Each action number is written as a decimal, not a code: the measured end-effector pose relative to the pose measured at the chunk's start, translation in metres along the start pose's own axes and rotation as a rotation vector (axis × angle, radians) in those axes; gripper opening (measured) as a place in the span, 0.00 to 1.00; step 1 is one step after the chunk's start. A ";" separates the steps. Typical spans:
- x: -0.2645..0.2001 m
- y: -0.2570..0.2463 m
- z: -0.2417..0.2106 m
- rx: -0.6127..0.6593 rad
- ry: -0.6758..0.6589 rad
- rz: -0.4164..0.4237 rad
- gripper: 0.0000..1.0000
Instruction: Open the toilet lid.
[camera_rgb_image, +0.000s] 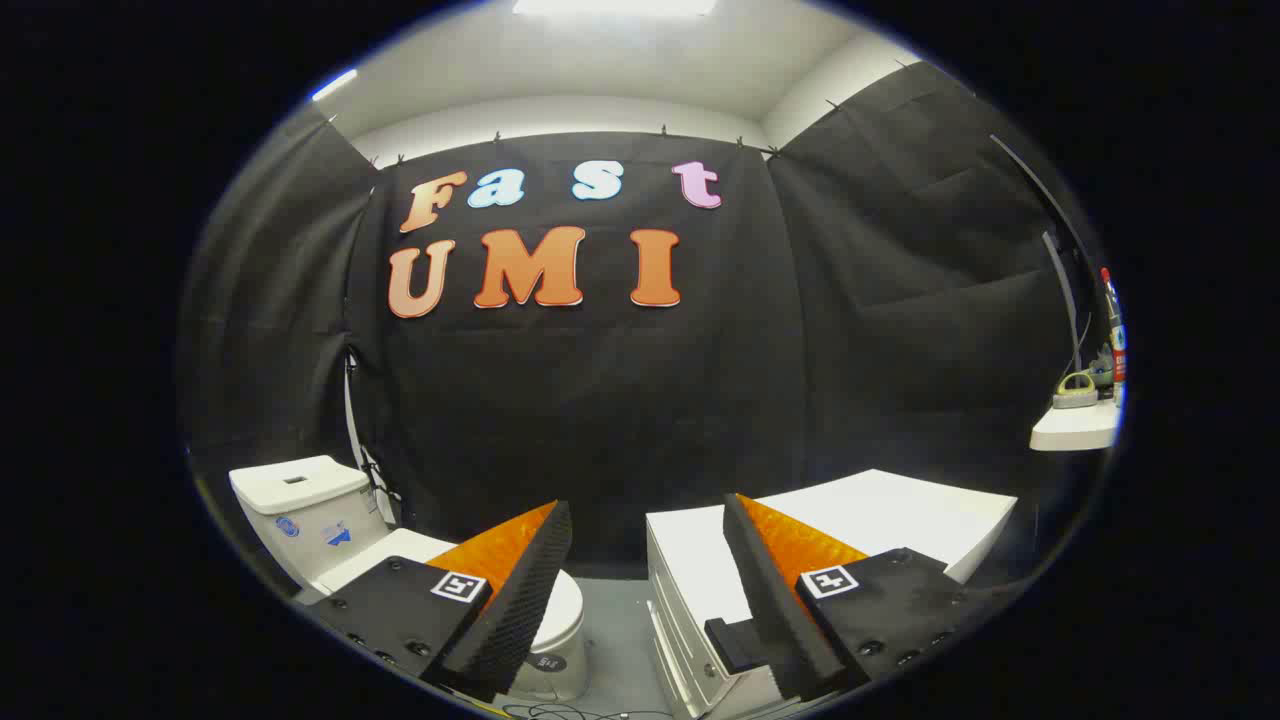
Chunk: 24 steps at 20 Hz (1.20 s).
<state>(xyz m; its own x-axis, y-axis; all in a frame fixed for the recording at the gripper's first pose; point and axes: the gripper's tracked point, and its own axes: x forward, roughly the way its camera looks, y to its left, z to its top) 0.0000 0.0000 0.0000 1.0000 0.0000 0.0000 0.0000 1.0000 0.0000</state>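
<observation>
The gripper (640, 560) has its 2 fingers spread wide, with nothing between them. Just beyond the left finger stands the toilet (330, 540) with its lid (565, 600) down, partly hidden by that finger. Beyond the right finger is a white cabinet (880, 520). Farther right, a small shelf (1075, 428) carries some items.

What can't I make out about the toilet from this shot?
- Toilet lid: largely hidden behind the gripper's left finger in the gripper view; its front edge is covered.
- Toilet base: cut off below.
- Tank stickers: too small to read.
- Fingers spread apart, holding nothing.
</observation>
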 end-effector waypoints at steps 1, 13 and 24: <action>-0.001 -0.004 0.002 0.014 -0.001 -0.010 0.98; -0.003 0.002 0.003 0.003 -0.006 -0.005 0.97; -0.003 0.005 0.004 -0.017 -0.007 0.004 0.97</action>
<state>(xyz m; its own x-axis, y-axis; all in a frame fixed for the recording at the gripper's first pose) -0.0030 0.0051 0.0035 1.0000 0.0040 0.0068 -0.0039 0.9999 -0.0167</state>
